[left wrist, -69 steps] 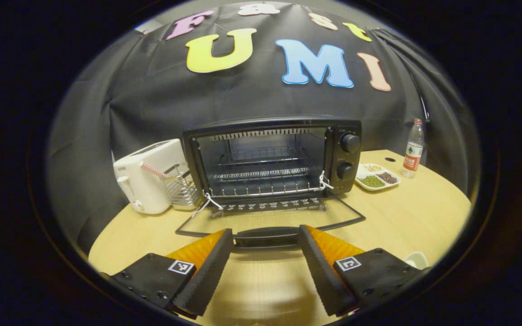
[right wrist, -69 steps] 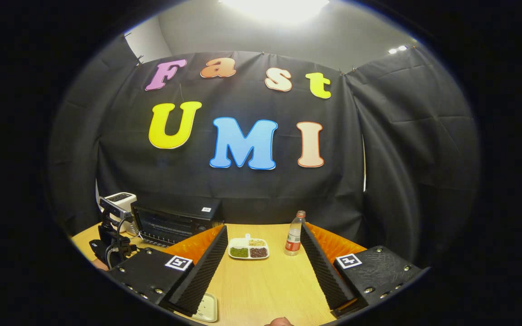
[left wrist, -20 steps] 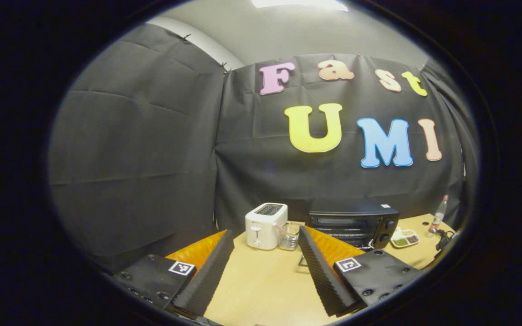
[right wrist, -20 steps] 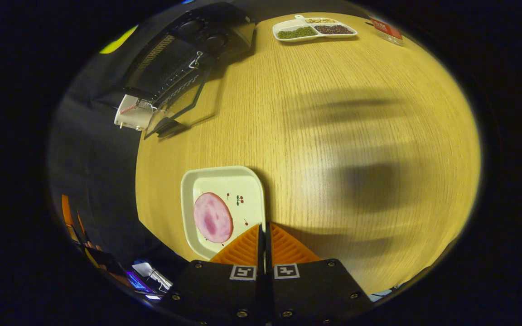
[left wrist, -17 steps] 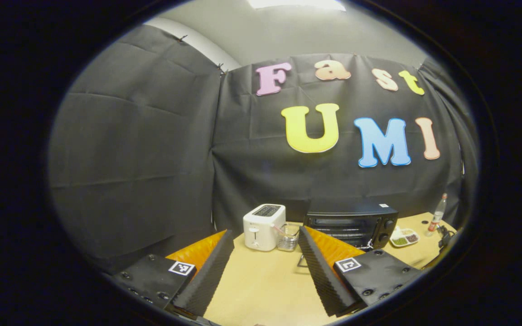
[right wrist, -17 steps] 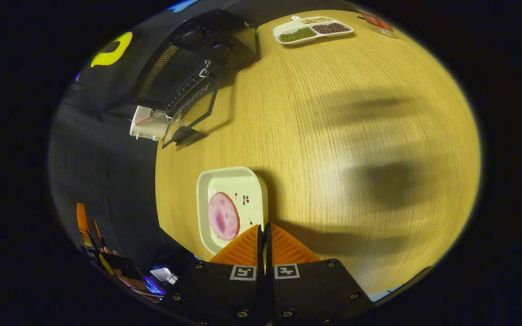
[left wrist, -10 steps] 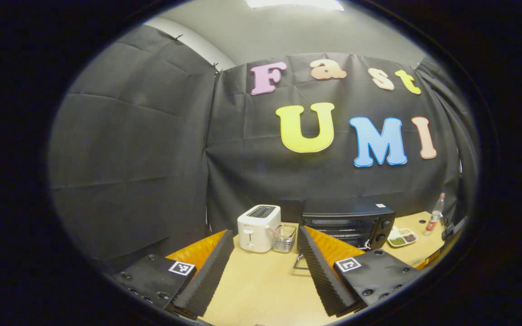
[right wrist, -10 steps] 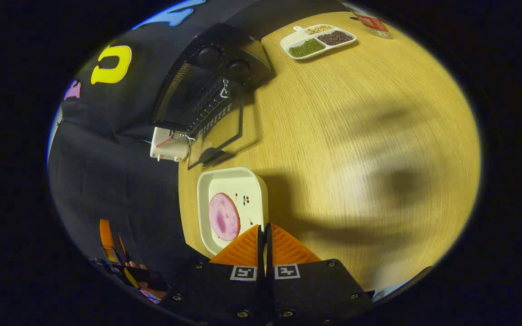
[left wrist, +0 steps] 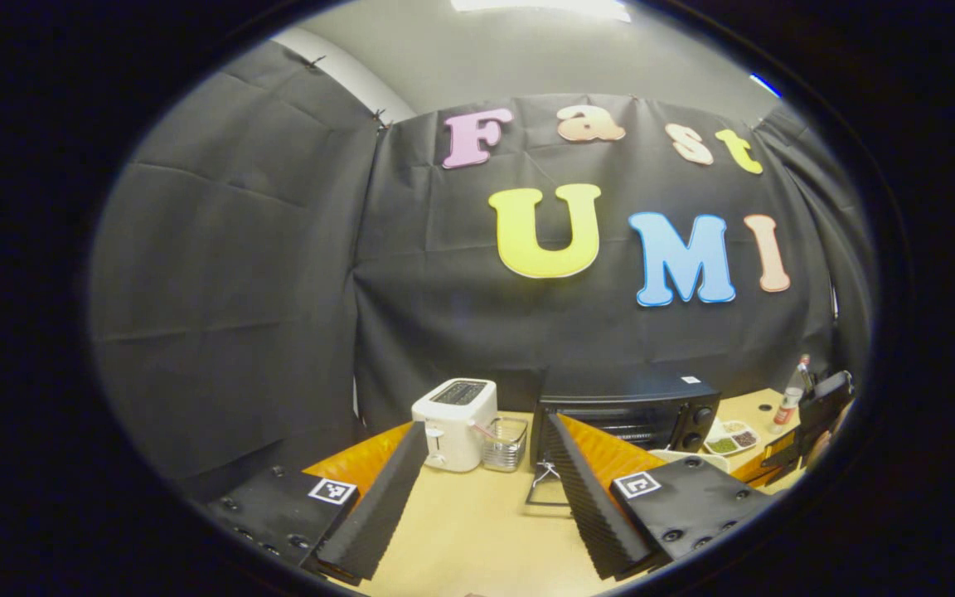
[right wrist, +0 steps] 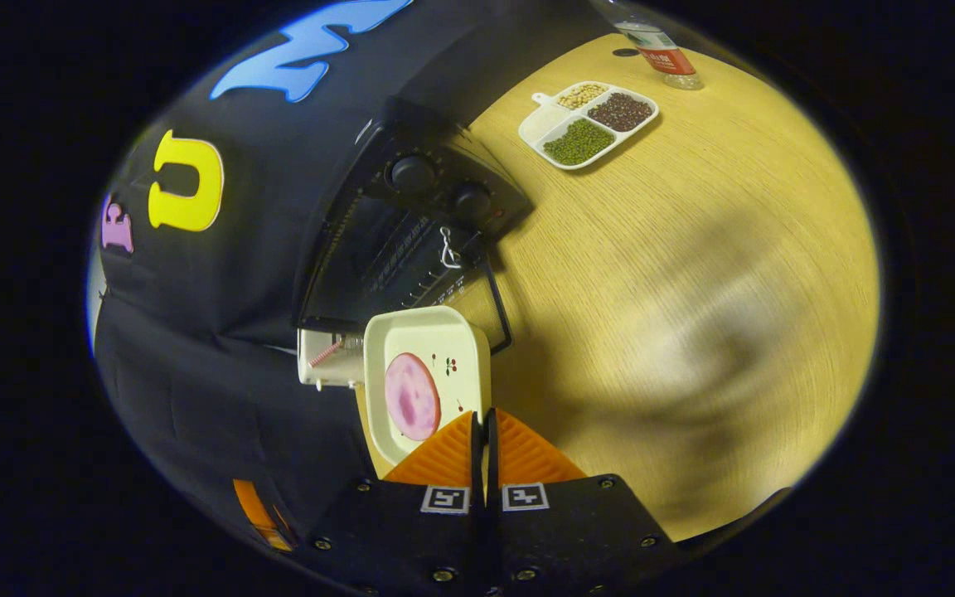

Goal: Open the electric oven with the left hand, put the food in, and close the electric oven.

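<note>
Two hand-held grippers: one for each hand, both at work over the counter (right wrist: 693,274).
Right hand-held gripper (right wrist: 484,427): its fingers were pressed together on the near rim of the plate (right wrist: 428,332), carrying it clear of the counter, tilted in this view.
Food (right wrist: 412,395): a round pink slice lay flat on the plate, which hung just in front of the let-down oven door (right wrist: 490,311).
Left hand-held gripper (left wrist: 486,481): its fingers stood wide apart with nothing between them, held back from the electric oven (left wrist: 622,410).
Done, by the look of it: the door was down and the plate was lifted and close to the oven mouth, so the opening step appeared finished.
Left to do, as a judgement: slide the plate onto the rack inside, let go, draw back, then lift the door shut with the left hand.
Right gripper view gave: the plate and slice, the two knobs on the oven front, the divided tray of beans (right wrist: 589,124) and the bottle (right wrist: 660,54) beyond it.
Left gripper view gave: the white toaster (left wrist: 454,423) and a small wire basket (left wrist: 504,444) just beside it, the oven from its front, and the other hand-held gripper at the far right edge with the pale plate rim ahead of it.
</note>
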